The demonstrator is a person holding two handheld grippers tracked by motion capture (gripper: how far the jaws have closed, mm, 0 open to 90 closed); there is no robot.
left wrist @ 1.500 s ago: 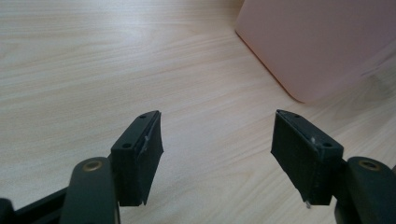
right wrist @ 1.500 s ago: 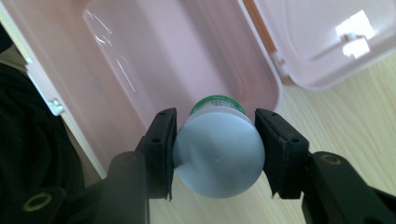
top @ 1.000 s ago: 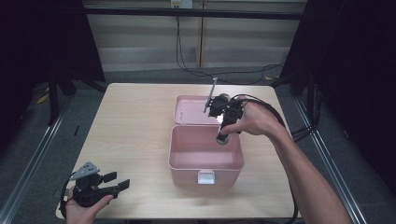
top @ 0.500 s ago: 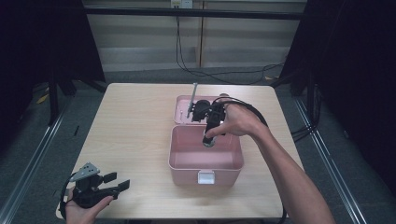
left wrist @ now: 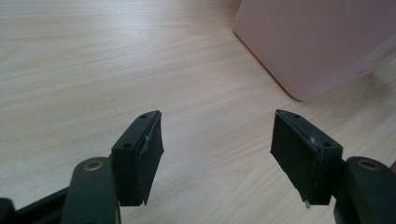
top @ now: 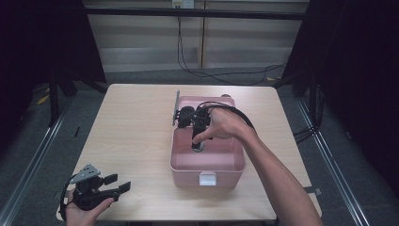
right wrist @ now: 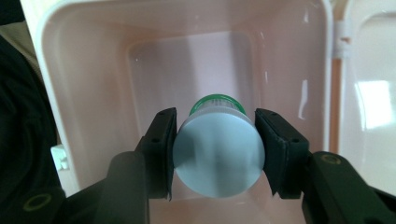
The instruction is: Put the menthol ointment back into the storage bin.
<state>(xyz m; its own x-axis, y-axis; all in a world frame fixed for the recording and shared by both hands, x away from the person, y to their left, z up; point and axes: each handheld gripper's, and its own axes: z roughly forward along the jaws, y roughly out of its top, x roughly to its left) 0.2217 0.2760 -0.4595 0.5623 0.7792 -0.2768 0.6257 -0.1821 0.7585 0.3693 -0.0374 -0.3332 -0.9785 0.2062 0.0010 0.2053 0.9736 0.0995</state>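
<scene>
Bottle [right wrist: 218, 156], clamped bottom-up in the right gripper [right wrist: 217, 151], hangs over the pink box [right wrist: 84, 56]; its green band [right wrist: 215, 100] shows close up. Left gripper [top: 101, 187] rests at 7 o'clock, jaws wide, empty.

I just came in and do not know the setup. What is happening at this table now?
A person works with two hand-held grippers at a wooden table. The right gripper holds a small round container with a pale blue end and a green band, its fingers pressed on both sides, over the inside of an open pink box. The left gripper rests near the table's front left corner, open and holding nothing.
</scene>
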